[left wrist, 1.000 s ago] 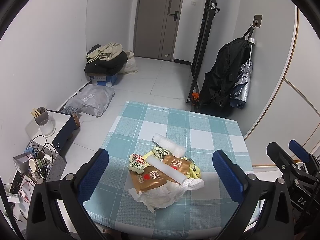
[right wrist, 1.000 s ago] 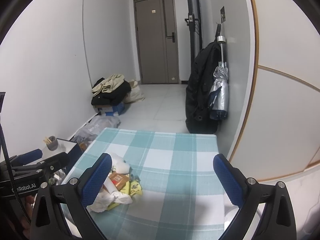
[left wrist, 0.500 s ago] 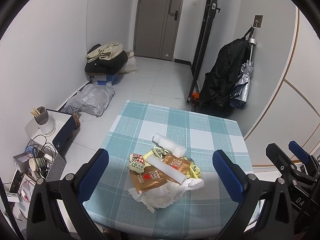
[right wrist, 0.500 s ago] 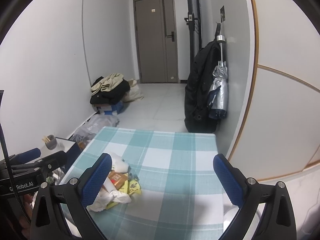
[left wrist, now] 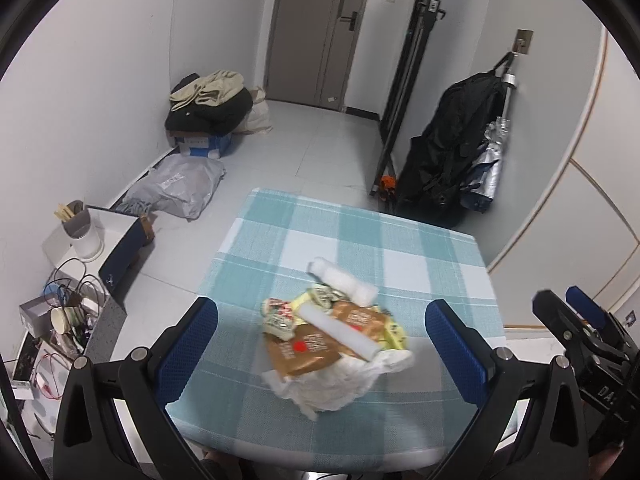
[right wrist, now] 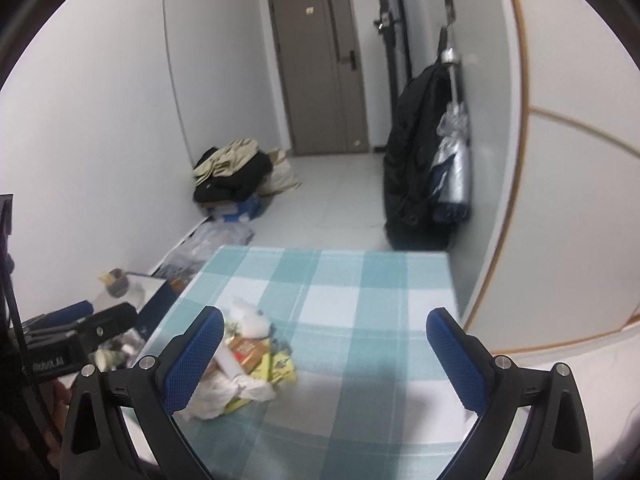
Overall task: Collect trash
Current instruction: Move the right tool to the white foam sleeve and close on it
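Observation:
A heap of trash (left wrist: 334,340) lies on the teal checked tablecloth (left wrist: 420,264): brown snack wrappers, yellow wrappers, a white tube (left wrist: 340,332), a white roll (left wrist: 344,282) and crumpled white paper (left wrist: 340,384). My left gripper (left wrist: 322,350) hovers above the heap, open, nothing between its blue pads. The right gripper (right wrist: 324,354) is open too, over the cloth (right wrist: 360,288), with the heap (right wrist: 244,364) beside its left pad. Its black frame (left wrist: 580,340) shows at the right edge of the left wrist view.
Left of the table stands a low white stand (left wrist: 100,224) with a cup of sticks, and a cluttered box with cables (left wrist: 60,320). A grey bag (left wrist: 180,188) and a pile of clothes (left wrist: 208,104) lie on the floor. A black coat (left wrist: 452,148) hangs on the right wall.
Both grippers have shifted slightly; the right view has tilted down and closer to the table, with some motion blur. The trash heap has not moved and both grippers remain open.

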`<state>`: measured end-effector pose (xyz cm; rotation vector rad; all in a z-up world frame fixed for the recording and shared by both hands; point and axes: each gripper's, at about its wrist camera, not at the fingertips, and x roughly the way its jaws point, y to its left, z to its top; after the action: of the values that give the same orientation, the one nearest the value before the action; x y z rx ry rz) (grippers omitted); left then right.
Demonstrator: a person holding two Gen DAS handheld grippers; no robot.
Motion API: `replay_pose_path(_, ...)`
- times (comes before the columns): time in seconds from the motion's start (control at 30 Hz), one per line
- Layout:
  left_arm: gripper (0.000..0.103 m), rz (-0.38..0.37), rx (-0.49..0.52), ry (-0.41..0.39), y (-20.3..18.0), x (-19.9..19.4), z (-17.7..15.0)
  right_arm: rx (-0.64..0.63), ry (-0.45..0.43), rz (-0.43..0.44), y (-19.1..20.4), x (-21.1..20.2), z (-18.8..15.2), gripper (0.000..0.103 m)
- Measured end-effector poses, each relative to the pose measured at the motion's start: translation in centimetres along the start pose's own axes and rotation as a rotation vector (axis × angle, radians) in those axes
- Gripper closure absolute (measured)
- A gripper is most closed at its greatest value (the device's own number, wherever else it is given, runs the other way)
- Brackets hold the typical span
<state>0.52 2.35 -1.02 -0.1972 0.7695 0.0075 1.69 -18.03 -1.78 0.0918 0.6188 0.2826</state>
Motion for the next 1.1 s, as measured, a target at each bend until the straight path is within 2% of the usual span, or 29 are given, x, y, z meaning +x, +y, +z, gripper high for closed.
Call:
replay_pose_path(0.07, 0.001, 0.031, -0.011, 0.012, 0.9, 0.4, 0.1, 0.005, 0.037, 0.031, -0.1, 0.9, 0.0, 0.001)
replay_pose_path(0.3, 0.001, 0.063, -0.081, 0.056, 4.5, 1.4, 0.4, -0.067, 0.153, 0.139, 1.7, 4.2, 0.0, 0.002)
replay_pose_path(0.53, 0.001, 0.052, -0.102, 0.114, 6.1, 2.5, 0.3, -0.193, 0.278, 0.23, 5.2, 8.7, -0.2, 0.017)
replay_pose_path(0.63, 0.001, 0.038, -0.105, 0.127, 6.6, 2.6, 0.3, -0.243, 0.323, 0.25, 6.6, 10.9, -0.5, 0.028)
replay_pose_path(0.7, 0.001, 0.029, -0.107, 0.136, 7.0, 2.7, 0.4, -0.264, 0.359, 0.268, 7.2, 12.4, -0.9, 0.03)
replay_pose_path(0.77, 0.001, 0.022, -0.115, 0.144, 7.3, 2.8, 0.5, -0.28, 0.395, 0.276, 7.8, 13.7, -1.4, 0.041)
replay_pose_path(0.87, 0.001, 0.012, -0.125, 0.152, 7.8, 3.0, 0.5, -0.297, 0.439, 0.3, 8.6, 15.0, -2.1, 0.046)
replay_pose_path(1.0, 0.001, -0.001, -0.133, 0.167, 8.2, 3.3, 0.6, -0.326, 0.458, 0.308, 9.3, 15.8, -2.9, 0.046)
replay_pose_path(1.1, 0.001, -0.03, -0.145, 0.174, 8.5, 3.5, 0.7, -0.326, 0.487, 0.318, 9.4, 16.6, -3.4, 0.052)
